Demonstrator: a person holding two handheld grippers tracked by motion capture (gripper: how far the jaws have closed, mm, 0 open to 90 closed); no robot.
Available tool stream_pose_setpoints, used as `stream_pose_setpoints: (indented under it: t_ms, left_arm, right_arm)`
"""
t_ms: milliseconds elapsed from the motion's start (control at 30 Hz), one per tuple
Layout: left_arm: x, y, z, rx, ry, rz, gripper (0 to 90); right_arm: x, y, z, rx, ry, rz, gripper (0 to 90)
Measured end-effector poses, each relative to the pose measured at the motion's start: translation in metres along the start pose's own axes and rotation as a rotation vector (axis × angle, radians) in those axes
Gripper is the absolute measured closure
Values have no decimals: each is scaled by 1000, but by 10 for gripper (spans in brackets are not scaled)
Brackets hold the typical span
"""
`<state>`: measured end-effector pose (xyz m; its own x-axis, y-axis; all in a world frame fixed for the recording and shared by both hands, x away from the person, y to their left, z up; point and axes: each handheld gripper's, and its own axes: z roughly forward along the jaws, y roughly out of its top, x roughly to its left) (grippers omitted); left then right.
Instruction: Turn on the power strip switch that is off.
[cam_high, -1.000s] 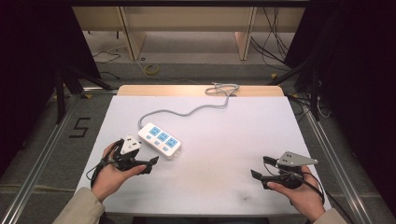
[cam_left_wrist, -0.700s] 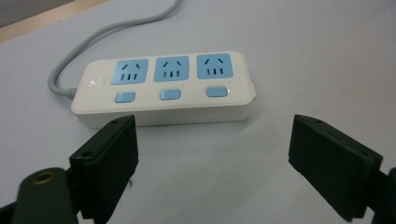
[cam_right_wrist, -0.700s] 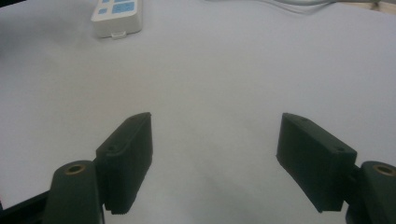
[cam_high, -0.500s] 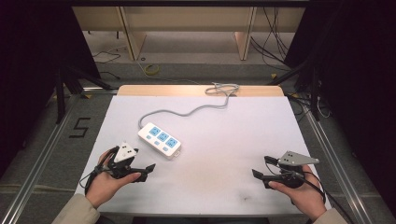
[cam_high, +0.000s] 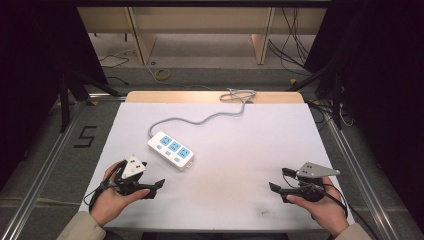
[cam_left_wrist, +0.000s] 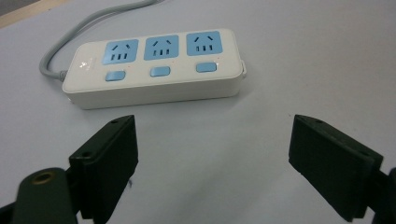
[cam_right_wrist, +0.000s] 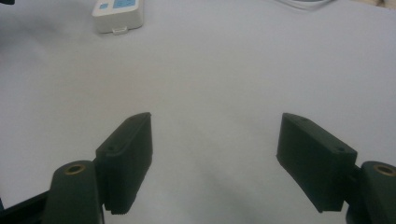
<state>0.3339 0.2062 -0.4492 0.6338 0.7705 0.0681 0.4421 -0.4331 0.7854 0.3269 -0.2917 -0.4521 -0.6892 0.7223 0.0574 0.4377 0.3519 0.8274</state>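
Left gripper view: your left gripper, jaws wide and empty, faces the power strip; approach squarely, straddling its width.

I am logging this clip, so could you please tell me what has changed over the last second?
The left gripper has drawn back from the power strip toward the person's edge of the table; its fingers are spread and hold nothing. The power strip, its cable and the right gripper, also open and empty, stayed where they were.
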Motion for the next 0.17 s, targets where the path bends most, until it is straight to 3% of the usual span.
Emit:
stream_pose_setpoints:
  t_ms: [167]
  left_arm:
    - [-1,0,1,1,-3,1,154]
  right_arm:
    - [0,0,0,-2,-1,1,272]
